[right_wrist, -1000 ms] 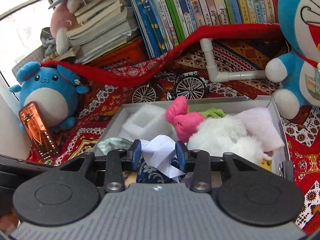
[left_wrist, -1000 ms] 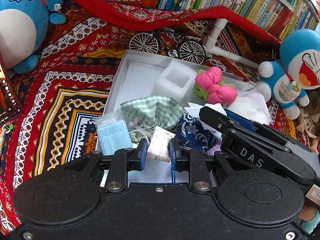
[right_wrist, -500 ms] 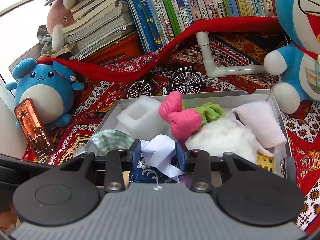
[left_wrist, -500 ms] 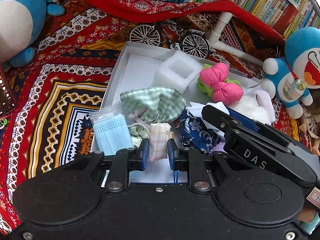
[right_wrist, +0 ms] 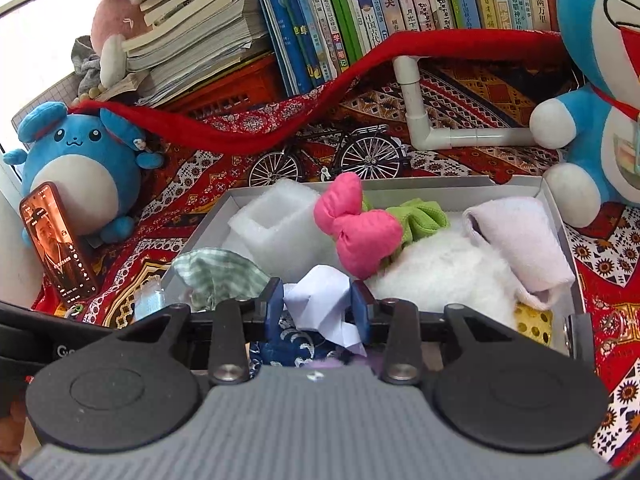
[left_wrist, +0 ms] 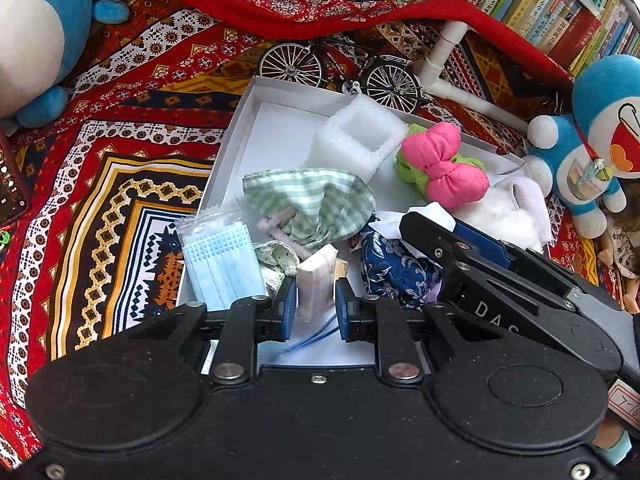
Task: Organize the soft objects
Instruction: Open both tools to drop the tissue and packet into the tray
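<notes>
"DAS" printed on right gripper [right_wrist: 316, 306], pinching crumpled white paper [right_wrist: 320, 300]. Left gripper [left_wrist: 316, 306] clamps soft tissue pack [left_wrist: 316, 280]; foam block [left_wrist: 356, 136] at 12 o'clock.

A pink bow [left_wrist: 442, 170] lies by green-and-white checked cloth [left_wrist: 316, 204], pale blue masks [left_wrist: 222, 268] and a navy brocade pouch [left_wrist: 394, 270] in the white box [left_wrist: 240, 136] on a red patterned cloth [left_wrist: 120, 152].

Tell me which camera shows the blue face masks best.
The left wrist view: the face masks lie in full sight at the box's near left corner. The right wrist view shows only a sliver of them above the gripper body.
</notes>
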`<state>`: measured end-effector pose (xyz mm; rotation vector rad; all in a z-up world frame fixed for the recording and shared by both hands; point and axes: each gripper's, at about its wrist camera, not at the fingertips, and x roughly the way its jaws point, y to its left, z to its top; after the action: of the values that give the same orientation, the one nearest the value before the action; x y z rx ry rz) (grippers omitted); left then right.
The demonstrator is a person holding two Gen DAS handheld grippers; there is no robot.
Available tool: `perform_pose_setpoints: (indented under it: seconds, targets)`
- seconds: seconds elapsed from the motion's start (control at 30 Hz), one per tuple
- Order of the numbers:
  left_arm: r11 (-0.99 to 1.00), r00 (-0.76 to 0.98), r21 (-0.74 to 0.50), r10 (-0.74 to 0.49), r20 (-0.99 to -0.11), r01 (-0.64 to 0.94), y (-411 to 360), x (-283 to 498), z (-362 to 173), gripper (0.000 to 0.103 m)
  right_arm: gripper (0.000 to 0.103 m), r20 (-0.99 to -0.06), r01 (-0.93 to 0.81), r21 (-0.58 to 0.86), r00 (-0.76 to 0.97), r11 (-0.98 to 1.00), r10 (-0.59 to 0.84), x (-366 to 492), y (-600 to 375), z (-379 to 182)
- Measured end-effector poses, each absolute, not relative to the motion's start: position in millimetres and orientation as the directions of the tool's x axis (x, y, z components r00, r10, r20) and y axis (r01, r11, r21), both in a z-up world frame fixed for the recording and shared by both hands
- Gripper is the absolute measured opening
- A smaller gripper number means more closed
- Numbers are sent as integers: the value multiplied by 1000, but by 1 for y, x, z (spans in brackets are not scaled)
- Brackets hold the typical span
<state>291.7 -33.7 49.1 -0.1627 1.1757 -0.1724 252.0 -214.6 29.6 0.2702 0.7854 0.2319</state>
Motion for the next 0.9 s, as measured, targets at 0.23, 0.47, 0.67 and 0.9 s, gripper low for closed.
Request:
perform_pose_setpoints:
  seconds: [0.23,0.47,0.67,0.9]
  targets:
    - [974,388,-220,-224,-894,55,-34,288,56,24,44,-644,-103,348,696,932,318,247,-217,34]
    - [972,416,-227,-231,-880,60,-33,281,66,35,47,-624,-101,353,715,930,315,240,-223,45]
    - [971,445,-225,-234,-864,74,-34,272,78,44,57,-603,-97,346,739,933,301,231,-229,58]
    - [973,506,-212,-226,-833,86,-34,257,96,59,72,-569,-76,328,780,942,261,214,-239,75]
